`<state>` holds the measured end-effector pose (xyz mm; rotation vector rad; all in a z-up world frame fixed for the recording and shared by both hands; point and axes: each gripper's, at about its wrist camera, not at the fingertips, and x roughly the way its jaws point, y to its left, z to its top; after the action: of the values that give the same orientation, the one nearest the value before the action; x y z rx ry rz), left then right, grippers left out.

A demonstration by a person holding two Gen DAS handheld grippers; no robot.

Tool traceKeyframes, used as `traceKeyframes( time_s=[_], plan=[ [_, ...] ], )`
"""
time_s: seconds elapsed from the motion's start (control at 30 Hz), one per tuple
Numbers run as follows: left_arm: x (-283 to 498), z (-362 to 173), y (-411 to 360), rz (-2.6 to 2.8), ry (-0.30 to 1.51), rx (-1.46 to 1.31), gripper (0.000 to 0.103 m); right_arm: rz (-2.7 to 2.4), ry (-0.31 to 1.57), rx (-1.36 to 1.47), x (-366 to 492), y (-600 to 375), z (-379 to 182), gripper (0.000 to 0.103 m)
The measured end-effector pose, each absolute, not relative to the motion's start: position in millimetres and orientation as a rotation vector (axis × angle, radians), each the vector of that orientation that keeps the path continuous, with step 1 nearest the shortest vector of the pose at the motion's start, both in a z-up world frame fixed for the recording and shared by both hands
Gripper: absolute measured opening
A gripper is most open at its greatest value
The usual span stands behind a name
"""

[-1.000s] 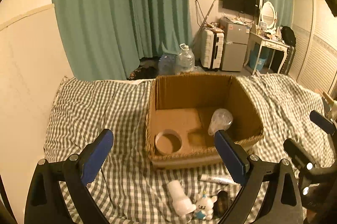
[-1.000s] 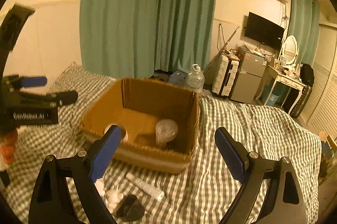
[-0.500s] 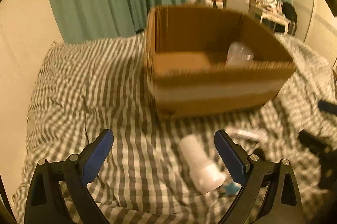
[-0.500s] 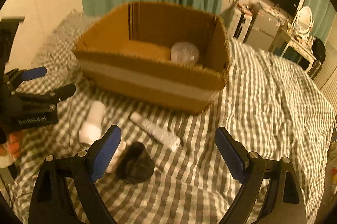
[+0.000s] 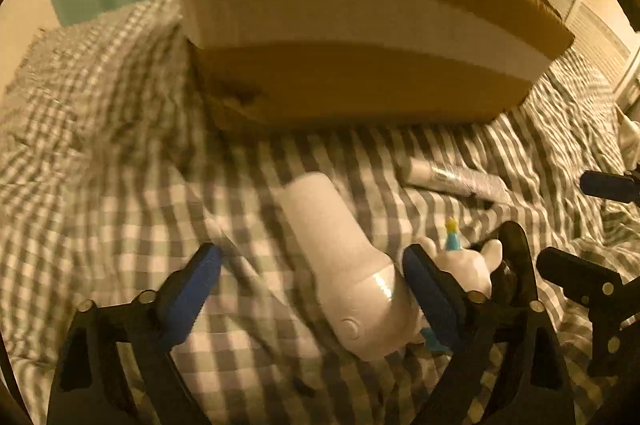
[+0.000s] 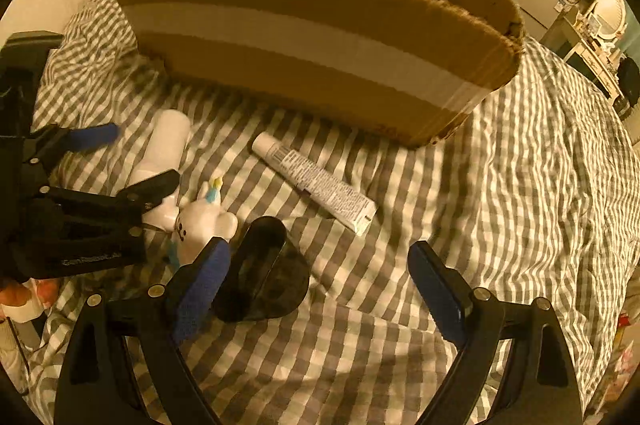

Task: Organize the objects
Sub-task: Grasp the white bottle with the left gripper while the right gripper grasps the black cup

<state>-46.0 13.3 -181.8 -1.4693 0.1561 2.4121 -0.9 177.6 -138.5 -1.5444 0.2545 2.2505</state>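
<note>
Checked bedspread (image 6: 520,185), box (image 6: 320,65) behind. Left gripper (image 5: 312,281) jaws spread around white bottle (image 5: 344,265). Right gripper (image 6: 320,277) jaws spread, black object (image 6: 264,273) at its left finger.

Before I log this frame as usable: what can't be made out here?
- Inside of the cardboard box: hidden in both views by its near wall.
- Print on the tube: too small in the right view, blurred in the left.
- White bottle: motion-blurred in the left view, partly behind the left gripper in the right.
</note>
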Motion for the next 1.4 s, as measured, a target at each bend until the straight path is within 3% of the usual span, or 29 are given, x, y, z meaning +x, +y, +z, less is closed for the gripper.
traceKeyframes(
  time_s=[0.1, 0.17, 0.3, 0.37, 0.57, 0.73, 1.17, 1.4],
  plan=[
    [-46, -189, 19, 2.367, 0.157, -1.479, 0.078, 2.249, 0.259, -1.566, -1, 175, -143, 0.091],
    [-44, -193, 24, 2.334, 0.175, -1.472, 0.059, 2.242, 0.263, -1.587, -1, 173, -146, 0.091],
    [-35, -194, 39, 2.338, 0.289, -1.445, 0.054, 2.237, 0.265, -1.644, -3, 167, -155, 0.090],
    [-29, -186, 38, 2.345, 0.290, -1.414, 0.046, 2.236, 0.259, -1.672, -4, 164, -159, 0.090],
    [-24, -169, 18, 2.403, 0.208, -1.380, 0.046, 2.198, 0.230, -1.777, -11, 155, -178, 0.084],
    [-26, -176, 11, 2.384, 0.172, -1.414, 0.046, 2.166, 0.257, -1.889, -22, 152, -201, 0.059],
    [-12, -161, 1, 2.413, 0.129, -1.386, 0.046, 2.216, 0.190, -1.643, -9, 143, -151, 0.058],
    [-12, -179, 0, 2.385, 0.117, -1.451, 0.046, 2.246, 0.226, -1.517, 5, 153, -124, 0.055]
  ],
)
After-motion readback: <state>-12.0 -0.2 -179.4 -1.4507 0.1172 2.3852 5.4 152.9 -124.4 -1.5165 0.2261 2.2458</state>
